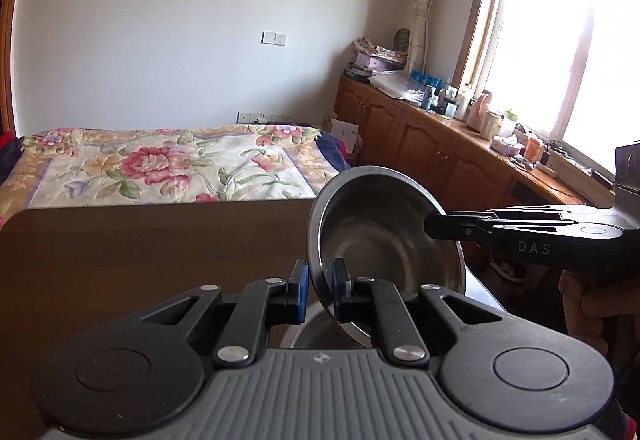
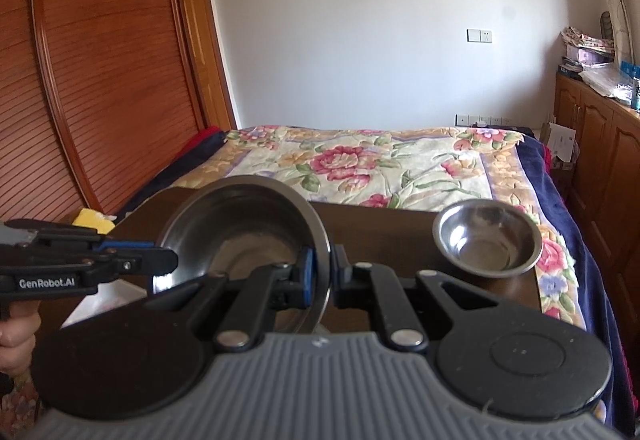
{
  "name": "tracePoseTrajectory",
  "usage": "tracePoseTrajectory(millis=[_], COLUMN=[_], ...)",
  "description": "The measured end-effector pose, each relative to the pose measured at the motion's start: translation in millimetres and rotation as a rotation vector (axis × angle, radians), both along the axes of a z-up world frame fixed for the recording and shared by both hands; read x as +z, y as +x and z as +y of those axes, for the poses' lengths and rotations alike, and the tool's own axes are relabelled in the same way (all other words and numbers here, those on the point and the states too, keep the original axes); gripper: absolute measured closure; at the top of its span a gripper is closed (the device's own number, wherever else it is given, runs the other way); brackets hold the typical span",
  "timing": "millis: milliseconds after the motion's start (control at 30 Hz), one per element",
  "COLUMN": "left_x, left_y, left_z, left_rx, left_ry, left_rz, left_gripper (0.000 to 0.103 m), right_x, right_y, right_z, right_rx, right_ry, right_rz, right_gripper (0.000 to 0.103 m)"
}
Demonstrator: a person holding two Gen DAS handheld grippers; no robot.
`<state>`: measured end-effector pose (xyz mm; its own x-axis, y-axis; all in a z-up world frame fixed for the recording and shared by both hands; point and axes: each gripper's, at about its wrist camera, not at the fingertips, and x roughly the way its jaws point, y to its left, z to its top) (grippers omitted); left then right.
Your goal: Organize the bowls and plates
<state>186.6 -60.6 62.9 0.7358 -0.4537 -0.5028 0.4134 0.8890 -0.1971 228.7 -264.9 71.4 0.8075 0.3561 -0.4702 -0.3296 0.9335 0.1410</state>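
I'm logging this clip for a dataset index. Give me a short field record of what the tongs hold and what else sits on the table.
held item: round stainless steel bowl, tilted
left tongs: shut on the bowl's rim
right tongs: shut on the opposite rim
second item: smaller stainless steel bowl, upright, apart from the tongs
surface: dark brown wooden table
below held bowl: another metal vessel, mostly hidden
background: floral bedspread

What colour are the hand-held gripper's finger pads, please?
Blue pads, clearest in the right wrist view.
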Motion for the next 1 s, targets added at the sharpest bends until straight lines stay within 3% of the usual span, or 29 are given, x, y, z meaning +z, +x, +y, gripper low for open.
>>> tracePoseTrajectory(millis=[400, 1000], left_x=[-35.3, -51.5], left_y=[-26.4, -32.8], left_z=[1.9, -6.6], left_rx=[-0.004, -0.01], left_ry=[-0.002, 0.091], left_rz=[0.075, 0.06], left_gripper=[0.091, 0.09], right_x=[-25.0, -45.4], right_y=[-24.2, -34.0], right_z=[2.8, 5.5], right_rx=[0.01, 0.018], right_ry=[-0.014, -0.019], right_rz=[0.045, 0.083], right_gripper=[0.092, 0.092])
